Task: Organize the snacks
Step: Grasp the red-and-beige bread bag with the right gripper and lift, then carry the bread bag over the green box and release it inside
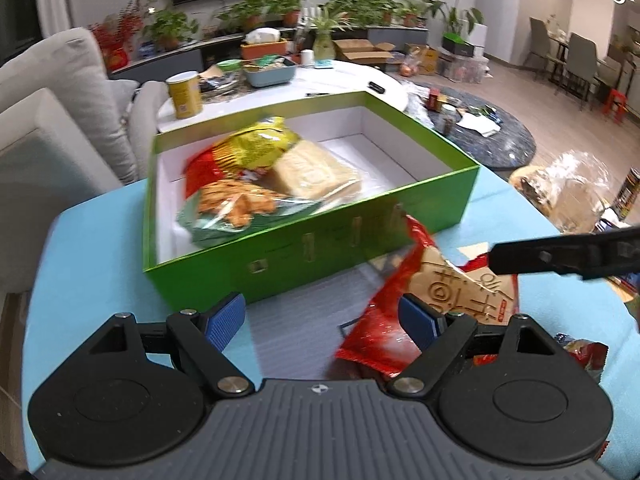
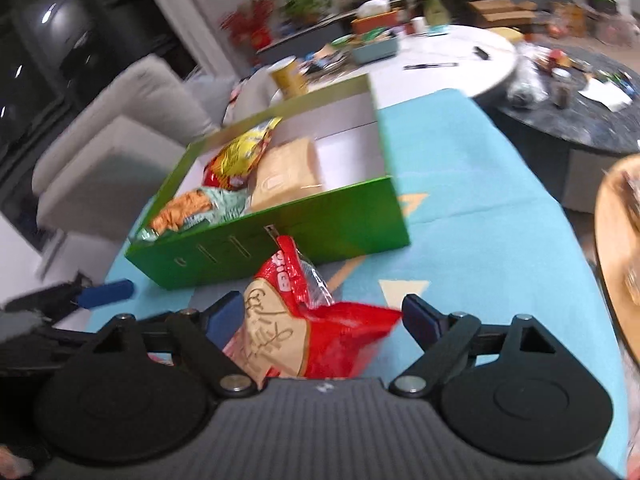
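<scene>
Left tongs [image 1: 322, 322]: nearest the lens, blue pads spread apart over the light-blue desk [image 1: 80, 264], nothing between them; the right pad lies against or just in front of the red snack packet [image 1: 432, 280], contact unclear. Right tongs [image 2: 322, 320]: spread wide, the same red snack packet [image 2: 304, 332] standing between the pads; it appears to touch the left pad only, though blur hinders judgement. The packet sits just before the green box [image 1: 312, 236]. Inside the box, toward its left end: a yellow bag [image 1: 256, 144], a pale packet [image 1: 312, 170], a green bag [image 1: 236, 208].
</scene>
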`<state>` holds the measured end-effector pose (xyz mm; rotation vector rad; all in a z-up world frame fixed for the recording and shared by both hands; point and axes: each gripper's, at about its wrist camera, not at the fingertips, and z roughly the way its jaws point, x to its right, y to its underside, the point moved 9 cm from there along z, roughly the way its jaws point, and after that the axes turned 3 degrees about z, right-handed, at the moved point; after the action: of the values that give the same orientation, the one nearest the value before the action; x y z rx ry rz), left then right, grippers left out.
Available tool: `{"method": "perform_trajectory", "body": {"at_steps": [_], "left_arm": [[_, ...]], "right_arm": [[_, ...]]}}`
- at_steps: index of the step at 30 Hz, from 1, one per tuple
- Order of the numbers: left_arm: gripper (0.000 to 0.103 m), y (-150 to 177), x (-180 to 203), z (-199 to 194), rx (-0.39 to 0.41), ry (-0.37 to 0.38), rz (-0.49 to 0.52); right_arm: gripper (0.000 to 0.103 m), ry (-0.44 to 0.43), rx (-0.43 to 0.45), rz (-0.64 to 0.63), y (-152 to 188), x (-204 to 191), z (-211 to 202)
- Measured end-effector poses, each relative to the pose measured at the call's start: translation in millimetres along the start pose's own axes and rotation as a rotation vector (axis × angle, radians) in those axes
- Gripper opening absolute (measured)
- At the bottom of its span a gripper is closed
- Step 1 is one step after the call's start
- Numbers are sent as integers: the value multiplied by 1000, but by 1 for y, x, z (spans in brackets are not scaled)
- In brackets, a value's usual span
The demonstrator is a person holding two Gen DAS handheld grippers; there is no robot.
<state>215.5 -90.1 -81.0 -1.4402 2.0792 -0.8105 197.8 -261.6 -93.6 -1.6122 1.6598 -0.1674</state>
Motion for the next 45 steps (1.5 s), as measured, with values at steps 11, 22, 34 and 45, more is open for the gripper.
{"method": "perform_trajectory", "body": {"at_steps": [11,22,34,45], "left_arm": [[82,7,4,11,-24,20,10],[82,2,40,13,-20,174,127],[90,0,61,32,-41,234,167],[79,3,80,36,-41,307,179]], "right_arm": [[86,-19,-102,83,20,-2,30],[86,-19,-95,-3,17,-6,30],[88,-42,-109,80,16,2,29],[88,-53,-119,117,14,-2,34]]}}
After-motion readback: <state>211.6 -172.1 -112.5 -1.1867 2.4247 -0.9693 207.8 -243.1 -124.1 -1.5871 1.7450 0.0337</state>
